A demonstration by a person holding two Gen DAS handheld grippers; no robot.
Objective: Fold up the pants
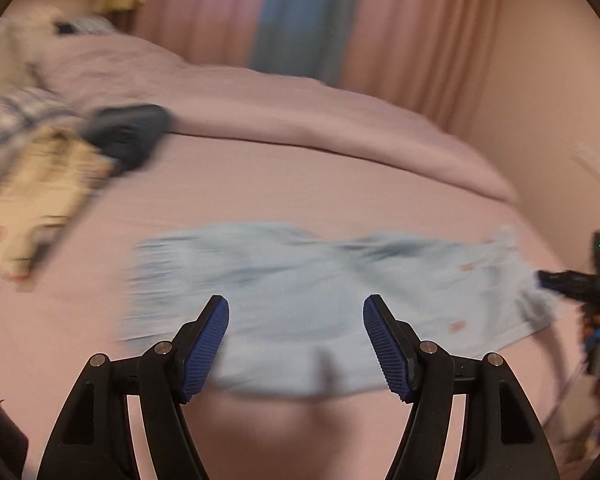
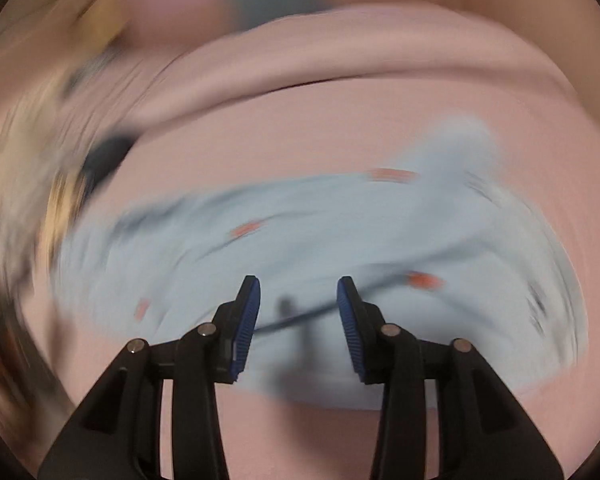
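Observation:
Light blue pants [image 1: 300, 292] with small orange marks lie spread across the pink bed sheet [image 1: 300, 184]. My left gripper [image 1: 296, 340] is open and empty, just above the near edge of the pants. My right gripper [image 2: 299, 320] is open and empty over the pants [image 2: 320, 232], which look blurred in that view. The right gripper also shows in the left wrist view [image 1: 572, 284] at the right end of the pants.
A folded pink blanket [image 1: 300, 120] runs along the back of the bed. A pile of plaid and yellow clothes [image 1: 32, 160] with a dark object [image 1: 128, 136] lies at the left. Pink and blue curtains [image 1: 300, 12] hang behind. A wall [image 1: 560, 100] is at the right.

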